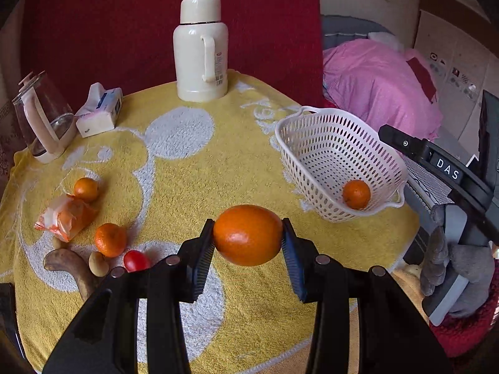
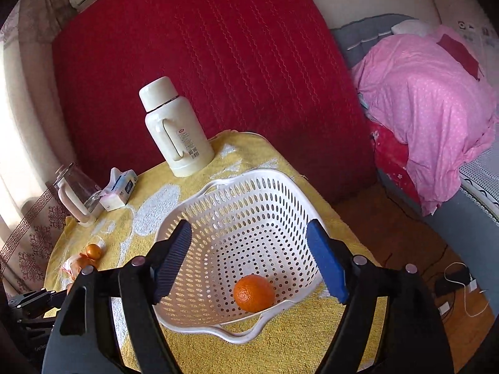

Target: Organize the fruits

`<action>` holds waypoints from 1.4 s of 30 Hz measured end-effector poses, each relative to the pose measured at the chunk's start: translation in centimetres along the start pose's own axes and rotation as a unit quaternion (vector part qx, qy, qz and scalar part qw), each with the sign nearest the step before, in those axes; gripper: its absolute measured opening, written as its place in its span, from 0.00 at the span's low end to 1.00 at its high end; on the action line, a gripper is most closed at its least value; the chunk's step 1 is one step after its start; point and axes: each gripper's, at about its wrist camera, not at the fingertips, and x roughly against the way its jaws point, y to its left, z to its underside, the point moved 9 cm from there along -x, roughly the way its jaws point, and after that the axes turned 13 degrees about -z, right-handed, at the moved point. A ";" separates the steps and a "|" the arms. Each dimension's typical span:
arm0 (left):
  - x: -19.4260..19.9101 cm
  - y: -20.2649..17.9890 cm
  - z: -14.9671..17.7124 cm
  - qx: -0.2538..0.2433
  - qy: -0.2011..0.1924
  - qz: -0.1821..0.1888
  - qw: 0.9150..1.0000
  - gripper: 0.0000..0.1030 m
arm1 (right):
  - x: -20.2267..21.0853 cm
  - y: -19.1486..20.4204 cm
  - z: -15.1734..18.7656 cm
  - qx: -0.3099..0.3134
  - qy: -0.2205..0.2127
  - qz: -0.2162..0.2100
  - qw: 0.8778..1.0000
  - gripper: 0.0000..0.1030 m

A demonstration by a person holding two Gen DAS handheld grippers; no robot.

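My left gripper (image 1: 248, 237) is shut on a large orange (image 1: 248, 234) and holds it above the yellow towel, left of the white perforated basket (image 1: 315, 143). One orange (image 1: 356, 194) lies in the basket; it also shows in the right wrist view (image 2: 254, 293). My right gripper (image 2: 249, 261) is open and empty, hovering over the near side of the basket (image 2: 218, 205). Two oranges (image 1: 85, 189) (image 1: 110, 239), a red tomato (image 1: 136, 261) and a small pale fruit (image 1: 97, 263) lie at the left.
A cream thermos (image 1: 201, 50) stands at the back. A glass kettle (image 1: 43, 118) and a tissue pack (image 1: 99, 110) sit at the back left. A plastic wrapper (image 1: 67, 218) and a brown curved piece (image 1: 70, 266) lie by the fruits. The table edge is just right of the basket.
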 end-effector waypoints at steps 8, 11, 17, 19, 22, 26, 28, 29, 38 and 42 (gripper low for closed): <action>-1.3 -5.2 -3.2 -0.029 -0.007 0.034 0.999 0.41 | 2.2 -0.6 -1.3 -0.001 -0.056 0.020 0.998 0.82; -1.9 -7.1 -3.8 -0.040 -0.012 0.039 0.998 0.41 | 2.5 -1.0 -1.3 -0.010 -0.062 0.019 0.998 0.82; -2.6 -8.7 -4.7 -0.062 -0.030 0.049 0.996 0.53 | 2.9 -2.4 -1.3 -0.032 -0.075 0.029 0.996 0.84; -3.3 -8.3 -4.4 -0.059 -0.024 0.041 0.997 0.56 | 3.0 -2.8 -1.2 -0.036 -0.076 0.029 0.996 0.84; -4.2 -7.1 -3.8 -0.043 -0.005 0.031 0.999 0.56 | 3.3 -3.1 -1.1 -0.038 -0.081 0.032 0.995 0.84; -4.4 -5.5 -3.2 -0.028 0.004 0.019 0.999 0.64 | 3.4 -2.9 -1.1 -0.030 -0.088 0.034 0.995 0.86; -4.1 -4.3 -3.1 -0.020 0.001 0.003 1.000 0.78 | 3.5 -2.5 -1.1 -0.023 -0.092 0.034 0.995 0.87; -4.0 -3.6 -2.9 -0.019 0.000 -0.012 1.000 0.80 | 3.6 -2.3 -1.1 -0.019 -0.095 0.034 0.995 0.88; -2.9 4.3 -0.7 0.029 0.007 -0.101 0.994 0.88 | 4.0 -1.0 -1.1 -0.004 -0.115 0.014 0.993 0.92; -1.4 8.4 -0.6 0.052 -0.014 -0.155 0.986 0.88 | 3.9 -0.5 -1.0 0.001 -0.110 0.007 0.994 0.93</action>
